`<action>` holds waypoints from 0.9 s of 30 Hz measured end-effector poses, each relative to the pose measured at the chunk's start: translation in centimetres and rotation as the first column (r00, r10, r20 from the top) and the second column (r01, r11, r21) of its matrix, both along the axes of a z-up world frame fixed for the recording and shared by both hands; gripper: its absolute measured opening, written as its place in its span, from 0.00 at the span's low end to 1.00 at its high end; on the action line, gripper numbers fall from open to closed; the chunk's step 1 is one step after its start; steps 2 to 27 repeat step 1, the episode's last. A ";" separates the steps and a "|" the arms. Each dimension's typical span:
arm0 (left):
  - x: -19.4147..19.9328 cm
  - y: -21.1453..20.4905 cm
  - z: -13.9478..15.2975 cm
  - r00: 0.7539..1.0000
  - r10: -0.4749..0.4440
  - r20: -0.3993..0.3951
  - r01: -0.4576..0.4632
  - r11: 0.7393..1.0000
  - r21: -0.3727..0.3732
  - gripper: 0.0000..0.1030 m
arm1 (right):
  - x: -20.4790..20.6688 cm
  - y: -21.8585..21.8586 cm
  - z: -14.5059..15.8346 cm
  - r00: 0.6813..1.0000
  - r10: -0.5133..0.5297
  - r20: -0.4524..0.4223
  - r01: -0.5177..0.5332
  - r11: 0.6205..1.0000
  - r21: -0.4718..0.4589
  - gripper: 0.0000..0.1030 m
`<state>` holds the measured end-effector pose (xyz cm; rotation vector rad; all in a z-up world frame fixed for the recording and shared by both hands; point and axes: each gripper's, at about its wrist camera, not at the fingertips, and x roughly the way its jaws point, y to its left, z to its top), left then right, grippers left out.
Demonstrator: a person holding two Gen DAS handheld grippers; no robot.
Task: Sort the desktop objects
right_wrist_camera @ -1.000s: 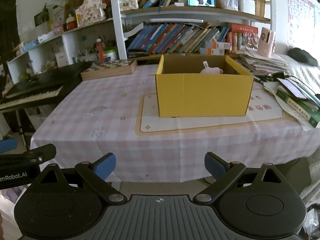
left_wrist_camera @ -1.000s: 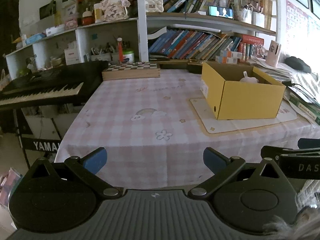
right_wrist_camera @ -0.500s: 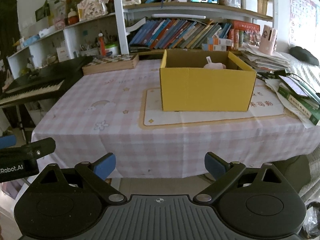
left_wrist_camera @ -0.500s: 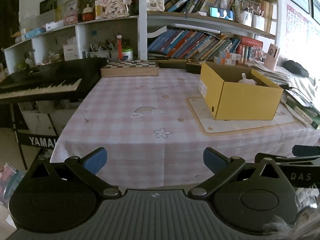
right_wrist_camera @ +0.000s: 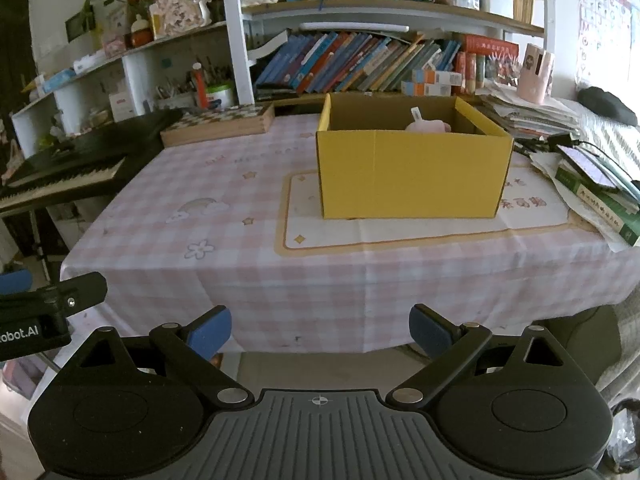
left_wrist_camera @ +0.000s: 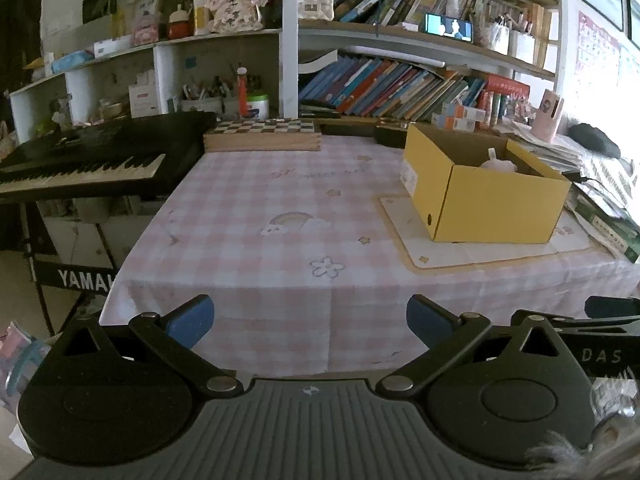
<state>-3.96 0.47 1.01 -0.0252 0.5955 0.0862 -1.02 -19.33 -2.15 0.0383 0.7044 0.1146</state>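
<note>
two tools, left (left_wrist_camera: 308, 320) and right (right_wrist_camera: 320, 330), gape empty; yellow box (right_wrist_camera: 412, 172) hides most of a pink item (right_wrist_camera: 428, 125)

Surface (left_wrist_camera: 248, 216) under pink checked cloth; white bookshelf (left_wrist_camera: 290, 40) behind, crammed with books; black keyboard (left_wrist_camera: 80, 164) at left; bright daylight from right.

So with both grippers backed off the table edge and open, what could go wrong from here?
1. The open yellow cardboard box is light; a bumped wall could slide it along its cream paper mat.
2. The pink checked tablecloth overhangs the near edge; low jaws may snag it.
3. The right gripper and left gripper sit close together and could collide.
</note>
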 end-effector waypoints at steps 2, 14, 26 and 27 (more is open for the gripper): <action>0.1 0.1 0.0 1.000 0.001 -0.008 -0.001 1.000 -0.002 1.00 | 0.0 0.0 0.0 1.000 0.001 -0.001 -0.001 1.000 0.000 0.95; 0.1 0.1 0.0 1.000 0.001 -0.008 -0.001 1.000 -0.002 1.00 | 0.0 0.0 0.0 1.000 0.001 -0.001 -0.001 1.000 0.000 0.95; 0.1 0.1 0.0 1.000 0.001 -0.008 -0.001 1.000 -0.002 1.00 | 0.0 0.0 0.0 1.000 0.001 -0.001 -0.001 1.000 0.000 0.95; 0.1 0.1 0.0 1.000 0.001 -0.008 -0.001 1.000 -0.002 1.00 | 0.0 0.0 0.0 1.000 0.001 -0.001 -0.001 1.000 0.000 0.95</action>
